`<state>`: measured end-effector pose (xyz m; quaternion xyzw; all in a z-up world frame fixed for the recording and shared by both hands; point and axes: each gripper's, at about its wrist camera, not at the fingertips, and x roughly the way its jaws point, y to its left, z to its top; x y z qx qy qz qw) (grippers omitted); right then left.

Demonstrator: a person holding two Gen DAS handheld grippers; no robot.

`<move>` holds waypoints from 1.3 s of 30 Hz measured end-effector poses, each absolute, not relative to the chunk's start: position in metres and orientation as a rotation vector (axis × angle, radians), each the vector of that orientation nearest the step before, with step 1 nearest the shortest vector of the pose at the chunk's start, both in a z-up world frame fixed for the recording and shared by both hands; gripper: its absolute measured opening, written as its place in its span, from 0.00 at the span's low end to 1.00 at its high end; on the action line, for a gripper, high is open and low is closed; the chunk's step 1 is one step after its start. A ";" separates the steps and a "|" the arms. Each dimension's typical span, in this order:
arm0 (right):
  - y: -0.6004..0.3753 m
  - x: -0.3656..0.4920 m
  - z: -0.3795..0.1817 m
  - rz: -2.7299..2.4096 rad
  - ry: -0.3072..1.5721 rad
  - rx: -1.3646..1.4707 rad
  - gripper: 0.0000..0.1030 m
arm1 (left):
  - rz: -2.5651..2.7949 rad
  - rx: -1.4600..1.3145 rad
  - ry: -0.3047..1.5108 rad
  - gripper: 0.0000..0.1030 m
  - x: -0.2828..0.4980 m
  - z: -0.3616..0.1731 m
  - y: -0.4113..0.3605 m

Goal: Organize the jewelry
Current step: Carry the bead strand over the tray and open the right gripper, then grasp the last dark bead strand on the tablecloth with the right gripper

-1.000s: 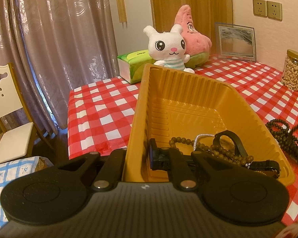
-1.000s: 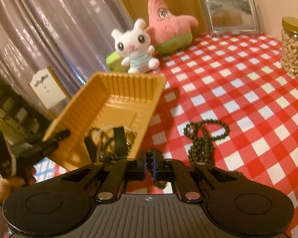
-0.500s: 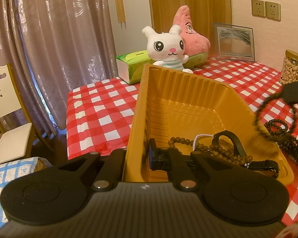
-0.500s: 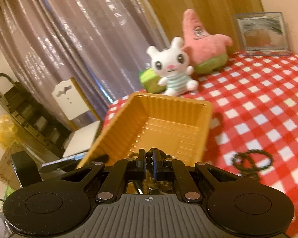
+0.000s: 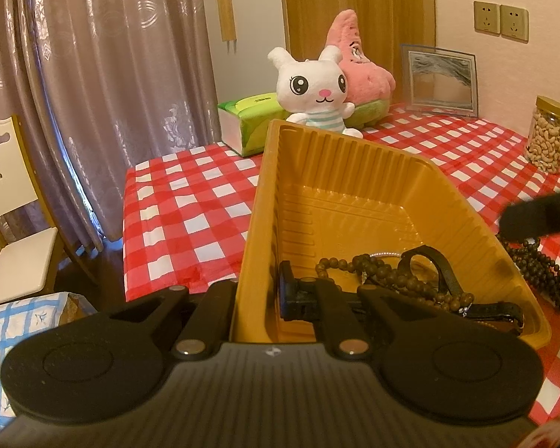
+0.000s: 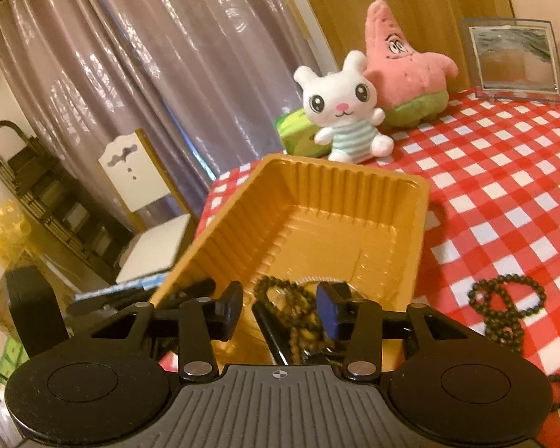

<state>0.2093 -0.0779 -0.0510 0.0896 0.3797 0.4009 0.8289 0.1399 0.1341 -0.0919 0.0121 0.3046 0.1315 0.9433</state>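
The jewelry is mostly piled in the near end of the yellow plastic tray [image 5: 354, 201]: a brown bead strand [image 5: 384, 276], a black strap [image 5: 440, 272] and a thin silvery chain. The left tongs [image 5: 259, 295] are clamped on the tray's near left wall, probably to steady it and tip it for loading. The right tongs [image 6: 278, 308] hang spread wide right over the pile, holding nothing. Just right of the tray, dark bead bracelets [image 6: 507, 306] lie on the checkered desk [image 6: 504, 194], so that's likely the next pickup. Plenty of bare cloth beyond the tray before the plush bunny [image 5: 313, 89], and the far half of the tray is unfilled.
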 end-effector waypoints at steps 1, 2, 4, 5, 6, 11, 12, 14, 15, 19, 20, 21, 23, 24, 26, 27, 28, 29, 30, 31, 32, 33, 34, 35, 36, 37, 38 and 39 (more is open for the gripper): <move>-0.081 0.209 -0.053 0.840 0.814 0.188 0.44 | 0.268 0.024 0.621 0.07 0.140 -0.092 0.134; -0.085 0.209 -0.056 0.829 0.826 0.186 0.44 | 0.268 0.025 0.621 0.07 0.140 -0.092 0.134; -0.092 0.207 -0.061 0.809 0.850 0.182 0.44 | 0.268 0.027 0.621 0.07 0.140 -0.092 0.134; -0.096 0.206 -0.063 0.797 0.859 0.179 0.44 | 0.268 0.026 0.621 0.07 0.140 -0.092 0.135; -0.099 0.206 -0.065 0.782 0.867 0.176 0.44 | 0.268 0.025 0.622 0.07 0.140 -0.093 0.135; -0.122 0.202 -0.073 0.726 0.898 0.163 0.44 | 0.268 0.027 0.621 0.07 0.140 -0.093 0.134; -0.125 0.202 -0.073 0.717 0.902 0.157 0.44 | 0.268 0.027 0.622 0.07 0.140 -0.092 0.135; -0.133 0.201 -0.076 0.689 0.905 0.144 0.45 | 0.268 0.026 0.622 0.07 0.140 -0.092 0.135; -0.138 0.200 -0.077 0.673 0.906 0.138 0.45 | 0.268 0.026 0.622 0.07 0.140 -0.092 0.134; -0.152 0.202 -0.085 0.610 0.918 0.090 0.51 | 0.268 0.026 0.622 0.07 0.140 -0.093 0.135; -0.155 0.202 -0.087 0.596 0.918 0.067 0.52 | 0.268 0.026 0.623 0.07 0.140 -0.092 0.135; -0.159 0.203 -0.090 0.583 0.915 0.038 0.53 | 0.268 0.026 0.624 0.08 0.141 -0.093 0.135; -0.165 0.206 -0.095 0.555 0.905 -0.010 0.53 | 0.268 0.027 0.624 0.08 0.141 -0.093 0.135; -0.167 0.208 -0.097 0.545 0.899 -0.031 0.53 | 0.268 0.027 0.624 0.08 0.141 -0.093 0.135; -0.170 0.213 -0.103 0.524 0.892 -0.082 0.53 | 0.268 0.027 0.624 0.08 0.141 -0.093 0.136; -0.171 0.215 -0.105 0.517 0.889 -0.097 0.53 | 0.268 0.027 0.624 0.08 0.141 -0.093 0.135; -0.171 0.217 -0.108 0.518 0.885 -0.107 0.53 | 0.268 0.027 0.624 0.08 0.141 -0.093 0.135; -0.171 0.220 -0.110 0.522 0.885 -0.112 0.53 | 0.269 0.028 0.624 0.08 0.141 -0.093 0.135; -0.171 0.223 -0.113 0.523 0.889 -0.119 0.53 | 0.268 0.026 0.624 0.08 0.141 -0.093 0.136; -0.169 0.226 -0.116 0.523 0.891 -0.126 0.53 | 0.268 0.026 0.624 0.08 0.141 -0.093 0.135; -0.168 0.228 -0.118 0.527 0.891 -0.133 0.53 | 0.269 0.027 0.625 0.08 0.141 -0.093 0.135; -0.166 0.230 -0.120 0.531 0.893 -0.140 0.53 | 0.269 0.028 0.625 0.08 0.142 -0.093 0.136; -0.164 0.232 -0.122 0.533 0.893 -0.146 0.53 | 0.269 0.028 0.625 0.08 0.142 -0.093 0.136; -0.162 0.234 -0.123 0.536 0.893 -0.149 0.53 | 0.269 0.027 0.625 0.08 0.142 -0.093 0.136; -0.160 0.236 -0.125 0.538 0.893 -0.152 0.53 | 0.269 0.027 0.625 0.08 0.142 -0.093 0.136; -0.157 0.238 -0.126 0.544 0.892 -0.156 0.53 | 0.269 0.027 0.625 0.08 0.142 -0.093 0.136; -0.156 0.239 -0.127 0.547 0.891 -0.159 0.53 | 0.269 0.027 0.625 0.08 0.142 -0.093 0.136; -0.154 0.241 -0.128 0.549 0.891 -0.165 0.53 | 0.269 0.028 0.626 0.08 0.142 -0.094 0.136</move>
